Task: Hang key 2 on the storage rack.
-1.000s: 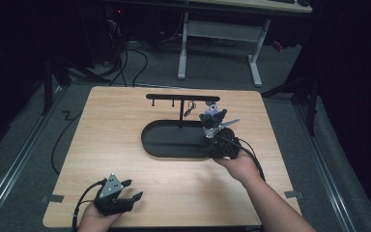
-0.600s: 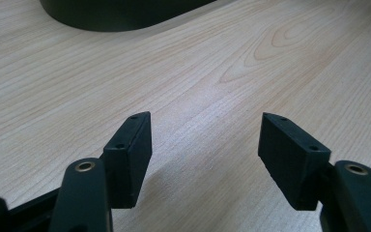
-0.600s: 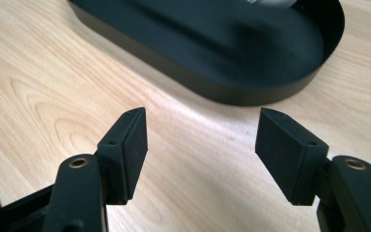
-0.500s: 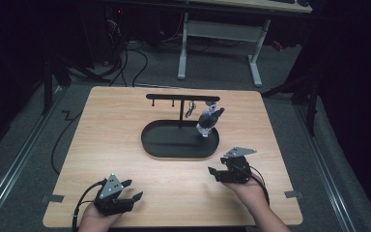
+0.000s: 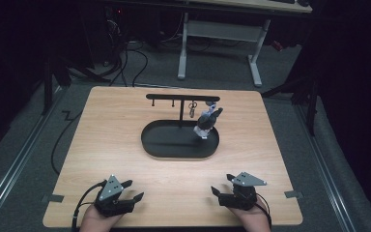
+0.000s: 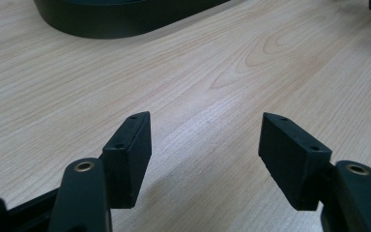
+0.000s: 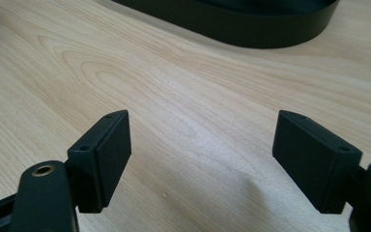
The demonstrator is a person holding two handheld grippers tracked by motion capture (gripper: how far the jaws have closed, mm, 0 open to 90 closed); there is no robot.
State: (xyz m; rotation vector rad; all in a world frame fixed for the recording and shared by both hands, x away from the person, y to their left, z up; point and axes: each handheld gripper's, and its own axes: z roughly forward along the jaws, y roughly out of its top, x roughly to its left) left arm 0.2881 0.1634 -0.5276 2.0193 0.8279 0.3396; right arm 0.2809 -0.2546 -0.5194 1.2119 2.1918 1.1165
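Keychain figure (image 5: 207, 122), a small grey and blue charm as far as the dim high view lets me tell, is hanging from the right end of the black T-shaped stand (image 5: 181, 98), just above the right part of the black oval tray (image 5: 166, 145). Its long axis is tilting, with the top leaning up and to the right toward the bar and the lower end pointing down at the tray. A small metal ring (image 5: 192, 107) is dangling from a peg beside it. Both grippers are resting at the table's (image 5: 101, 125) near edge, well apart from the stand: the left gripper (image 5: 128, 191) and the right gripper (image 5: 222, 186), each with jaws spread and nothing between them.

Left gripper view: the left gripper (image 6: 205, 145) is gaping over bare wood, the tray wall (image 6: 125, 19) lying ahead.

Right gripper view: the right gripper (image 7: 203, 154) is likewise standing wide and empty, facing the tray (image 7: 251, 29).

I judge the hanging step finished, with both hands parking; any next move calls for a fresh reach forward.
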